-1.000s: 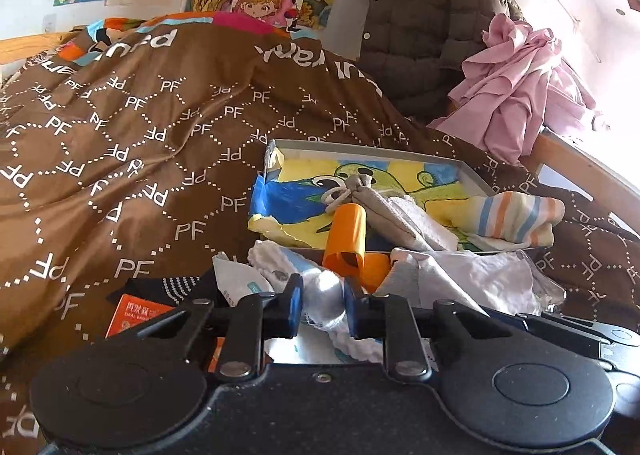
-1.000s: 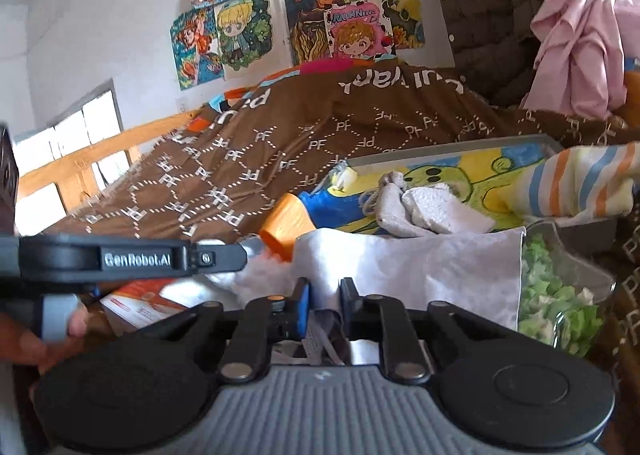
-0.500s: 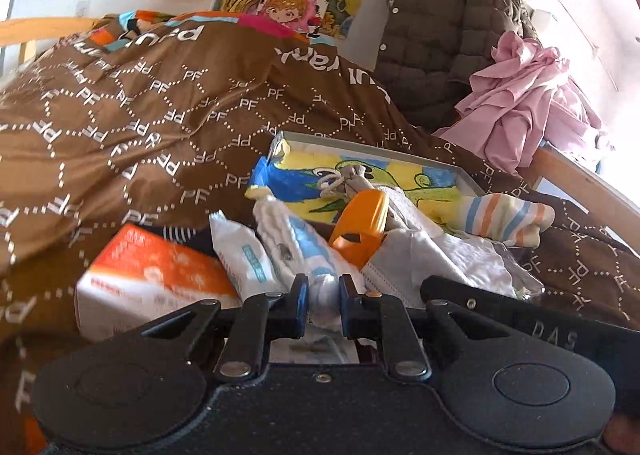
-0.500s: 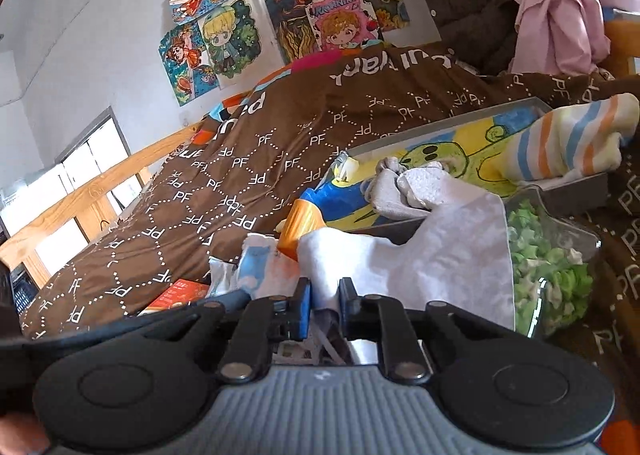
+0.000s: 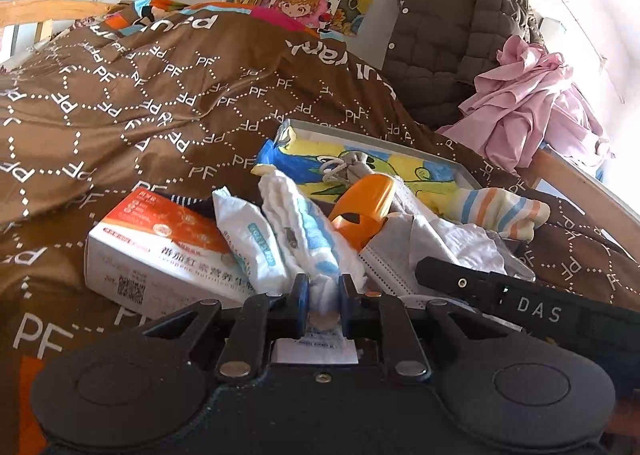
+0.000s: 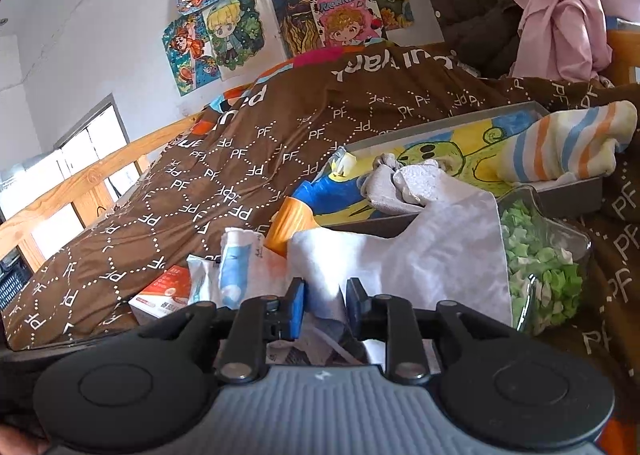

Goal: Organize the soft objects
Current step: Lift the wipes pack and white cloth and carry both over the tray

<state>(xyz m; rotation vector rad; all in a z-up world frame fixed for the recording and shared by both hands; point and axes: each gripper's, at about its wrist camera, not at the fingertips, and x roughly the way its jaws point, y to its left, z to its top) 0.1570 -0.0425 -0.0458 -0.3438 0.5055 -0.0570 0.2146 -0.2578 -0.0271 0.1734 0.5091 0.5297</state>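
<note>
My left gripper (image 5: pixel 324 291) is shut on a rolled white cloth with a blue stripe (image 5: pixel 304 227), which leans up and away from the fingers. My right gripper (image 6: pixel 324 303) is shut on a white cloth (image 6: pixel 420 251) that spreads out in front of it. The same white cloth (image 5: pixel 460 239) lies over a grey face mask (image 5: pixel 396 259). A grey tray lined with a cartoon picture (image 5: pixel 372 143) sits on the brown blanket. It holds a grey sock bundle (image 6: pixel 396 187), and a striped sock (image 6: pixel 560 147) lies over its rim.
An orange and white box (image 5: pixel 160 243) and a white packet (image 5: pixel 248 239) lie left of the blue-striped cloth. An orange plastic item (image 5: pixel 368 199) leans at the tray's near edge. A clear container of green paper stars (image 6: pixel 540 267) stands right. A wooden bed rail (image 6: pixel 100 171) runs on the left.
My left gripper's fingers have drawn together on the blue-striped cloth, which now stands up higher. The orange box has come into full view. My right gripper keeps hold of the white cloth.
</note>
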